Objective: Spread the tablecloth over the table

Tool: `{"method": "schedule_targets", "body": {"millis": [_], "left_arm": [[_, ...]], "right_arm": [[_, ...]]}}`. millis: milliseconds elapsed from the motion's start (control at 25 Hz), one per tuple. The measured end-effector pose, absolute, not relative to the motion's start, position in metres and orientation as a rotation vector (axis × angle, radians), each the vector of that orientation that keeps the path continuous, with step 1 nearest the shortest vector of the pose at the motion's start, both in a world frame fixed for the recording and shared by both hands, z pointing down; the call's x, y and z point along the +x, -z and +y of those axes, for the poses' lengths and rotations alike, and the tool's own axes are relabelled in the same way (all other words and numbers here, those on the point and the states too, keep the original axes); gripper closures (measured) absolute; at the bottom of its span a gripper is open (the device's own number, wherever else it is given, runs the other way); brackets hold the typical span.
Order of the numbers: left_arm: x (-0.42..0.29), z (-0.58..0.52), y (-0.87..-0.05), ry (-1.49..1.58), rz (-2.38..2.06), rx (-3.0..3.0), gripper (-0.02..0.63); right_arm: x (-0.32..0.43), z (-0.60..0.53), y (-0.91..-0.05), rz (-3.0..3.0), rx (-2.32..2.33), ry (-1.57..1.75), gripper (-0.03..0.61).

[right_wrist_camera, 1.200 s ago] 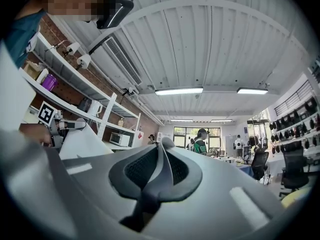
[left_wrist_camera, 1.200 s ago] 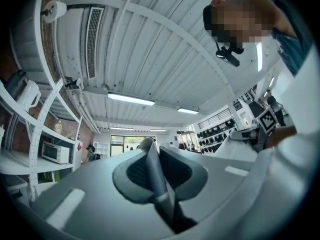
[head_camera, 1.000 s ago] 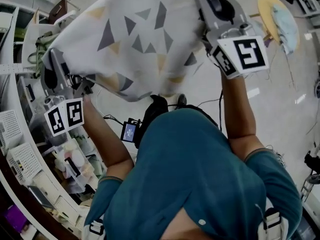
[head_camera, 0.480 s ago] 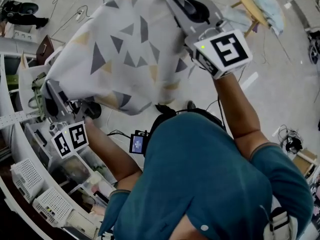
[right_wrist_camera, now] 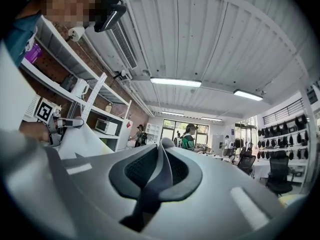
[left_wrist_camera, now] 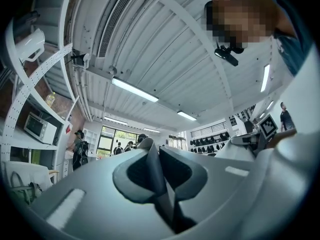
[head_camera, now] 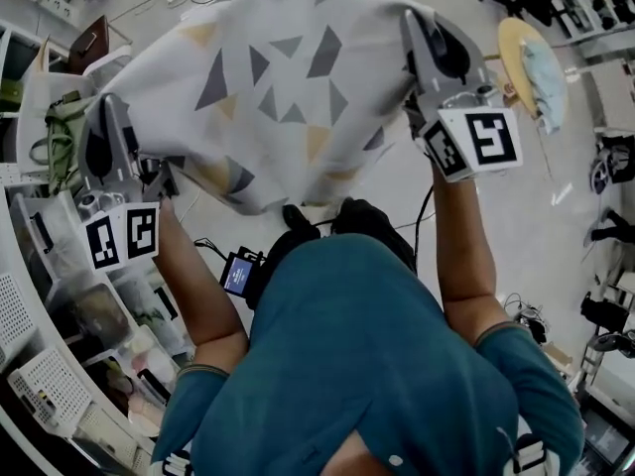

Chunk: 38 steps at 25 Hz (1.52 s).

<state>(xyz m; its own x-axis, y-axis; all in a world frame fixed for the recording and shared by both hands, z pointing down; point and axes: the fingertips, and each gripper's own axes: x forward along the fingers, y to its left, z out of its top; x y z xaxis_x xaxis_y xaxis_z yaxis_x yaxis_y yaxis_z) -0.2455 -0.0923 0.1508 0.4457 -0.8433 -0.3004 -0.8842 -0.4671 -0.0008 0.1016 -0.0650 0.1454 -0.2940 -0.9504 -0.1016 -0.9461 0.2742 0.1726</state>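
The tablecloth, white with grey and yellow triangles, hangs spread in the air in front of the person. It is stretched between the two grippers. My left gripper is shut on its left edge, and a pinched fold of cloth shows between the pads of this left gripper. My right gripper is shut on the cloth's right edge, and a dark fold runs between the pads of this right gripper. Both grippers point up towards the ceiling. No table shows in any view.
White shelves with bins curve along the left. A round wooden stool with a blue cloth stands at the upper right. Cables lie on the floor, and a small screen device hangs at the person's waist. Other people stand far off in the room.
Both grippers keep their hold on the cloth. The head view has swung; the left gripper sits higher in the picture than half a second ago, and the cloth is stretched wider and flatter.
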Motion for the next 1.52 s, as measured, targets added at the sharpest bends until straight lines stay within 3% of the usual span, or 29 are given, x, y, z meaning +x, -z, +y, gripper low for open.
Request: {"method": "schedule_targets", "body": {"millis": [640, 960, 1520], "left_arm": [[-0.245, -0.093, -0.149, -0.324, 1.573, -2.464, 0.592], [-0.272, -0.154, -0.155, -0.297, 1.665, -2.432, 0.592], [-0.262, -0.227, -0.202, -0.208, 1.809, -2.442, 0.591]], "right_arm": [[0.109, -0.086, -0.158, -2.586, 1.817, 0.322, 0.558], [0.087, -0.163, -0.161, -2.634, 1.743, 0.304, 0.558], [0.115, -0.246, -0.208, -2.663, 1.689, 0.230, 0.557]]}}
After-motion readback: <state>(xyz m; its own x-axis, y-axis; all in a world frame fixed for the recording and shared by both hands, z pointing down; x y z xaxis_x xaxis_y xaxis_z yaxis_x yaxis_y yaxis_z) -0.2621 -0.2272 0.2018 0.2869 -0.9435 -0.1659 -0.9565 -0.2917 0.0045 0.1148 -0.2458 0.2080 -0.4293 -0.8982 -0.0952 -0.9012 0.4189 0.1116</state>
